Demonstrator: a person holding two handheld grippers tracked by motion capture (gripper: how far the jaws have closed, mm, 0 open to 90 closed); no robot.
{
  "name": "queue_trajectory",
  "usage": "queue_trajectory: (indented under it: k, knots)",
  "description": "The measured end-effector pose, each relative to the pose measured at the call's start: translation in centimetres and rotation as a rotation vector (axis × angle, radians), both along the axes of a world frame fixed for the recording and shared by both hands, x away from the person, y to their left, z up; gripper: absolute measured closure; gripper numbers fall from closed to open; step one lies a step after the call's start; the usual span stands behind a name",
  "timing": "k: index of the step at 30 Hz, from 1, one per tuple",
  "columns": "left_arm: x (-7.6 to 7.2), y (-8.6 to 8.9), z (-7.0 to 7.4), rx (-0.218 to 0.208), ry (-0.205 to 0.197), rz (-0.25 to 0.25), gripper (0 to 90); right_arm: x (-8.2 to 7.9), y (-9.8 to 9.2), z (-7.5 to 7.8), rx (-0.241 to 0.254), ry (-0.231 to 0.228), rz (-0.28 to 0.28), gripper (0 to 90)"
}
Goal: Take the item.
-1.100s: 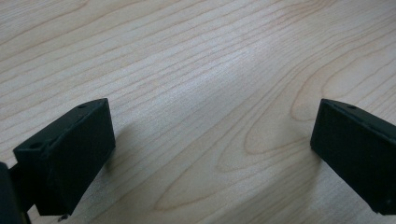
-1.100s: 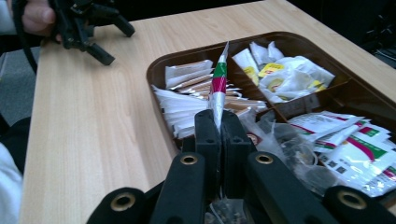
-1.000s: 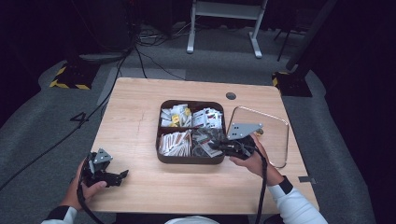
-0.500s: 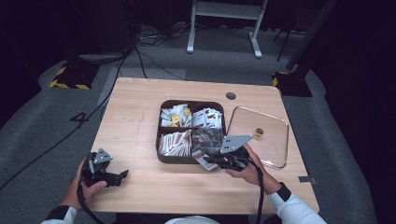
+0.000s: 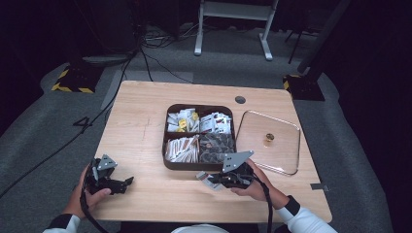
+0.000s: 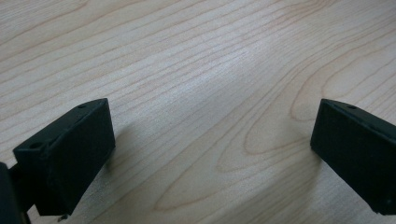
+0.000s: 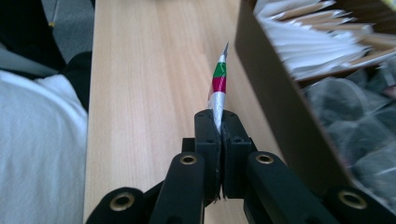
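Jaws of the right gripper (image 7: 219,122) pinch a thin packet (image 7: 219,81) edge-on, just near of the tray (image 5: 167,145); lower it flat onto the table (image 5: 145,111) before releasing. Left gripper (image 6: 210,140) rests wide open, empty.

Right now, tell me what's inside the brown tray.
The brown tray has four compartments: white-and-yellow packets, white sachets, paper-wrapped sticks and dark pouches. Anything beneath those heaps is covered.

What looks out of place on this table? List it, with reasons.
One sachet is out of the brown box, pinched in the right gripper just above the table by the box's near wall. The glass lid lies off the box, to its right. Nothing spilled or damaged.
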State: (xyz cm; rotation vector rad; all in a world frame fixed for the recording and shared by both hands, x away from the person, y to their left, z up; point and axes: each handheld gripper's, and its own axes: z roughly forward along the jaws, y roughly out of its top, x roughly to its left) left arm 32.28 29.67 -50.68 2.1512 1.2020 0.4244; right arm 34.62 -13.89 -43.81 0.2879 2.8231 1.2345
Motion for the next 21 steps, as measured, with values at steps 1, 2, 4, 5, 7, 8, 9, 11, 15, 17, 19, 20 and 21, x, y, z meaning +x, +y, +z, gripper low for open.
queue_trajectory:
  k: [1,2,4,5,7,8,9,11,15,17,19,20,21]
  knots:
    - [0.0,0.0,0.0,0.0,0.0,0.0,0.1,-0.1,0.1,-0.3,-0.005,0.004,0.011,88.1]
    - [0.0,0.0,0.0,0.0,0.0,0.0,0.0,-0.2,0.1,-0.4,-0.007,0.009,0.017,88.1]
    - [0.0,0.0,0.0,0.001,0.0,0.001,0.0,-0.5,0.3,-0.7,-0.014,0.017,0.026,88.1]
    - [0.0,0.0,0.0,0.001,0.0,0.0,0.0,-0.6,0.4,-0.8,-0.021,0.02,0.032,88.0]
    - [0.0,0.0,0.0,0.0,0.0,0.0,0.0,-0.9,0.6,-1.1,-0.03,0.028,0.048,87.9]
    - [0.0,0.0,0.0,0.0,0.0,0.0,0.0,-0.9,0.6,-1.1,-0.03,0.028,0.048,87.9]
    - [0.0,0.0,0.0,0.0,0.0,0.0,0.0,-0.9,0.7,-1.2,-0.03,0.028,0.055,87.8]
    - [0.0,0.0,0.0,0.0,0.0,0.0,0.0,-1.1,0.8,-1.3,-0.03,0.034,0.059,87.6]
    - [0.0,0.0,0.0,0.0,-0.001,0.0,0.0,-1.3,1.0,-1.4,-0.039,0.029,0.067,83.3]
    - [0.0,0.0,0.0,0.0,0.0,0.0,0.0,-1.2,0.9,-1.3,-0.037,0.023,0.056,79.5]
    - [0.0,0.0,0.0,0.001,-0.001,0.001,0.1,-1.0,0.7,-1.2,-0.032,0.016,0.046,76.7]
    - [0.0,0.0,0.0,0.0,0.0,0.0,0.1,-1.0,0.7,-1.1,-0.03,0.015,0.044,76.1]
    - [0.0,0.0,0.0,0.0,0.0,0.0,0.1,-0.9,0.5,-1.0,-0.025,0.009,0.041,74.4]
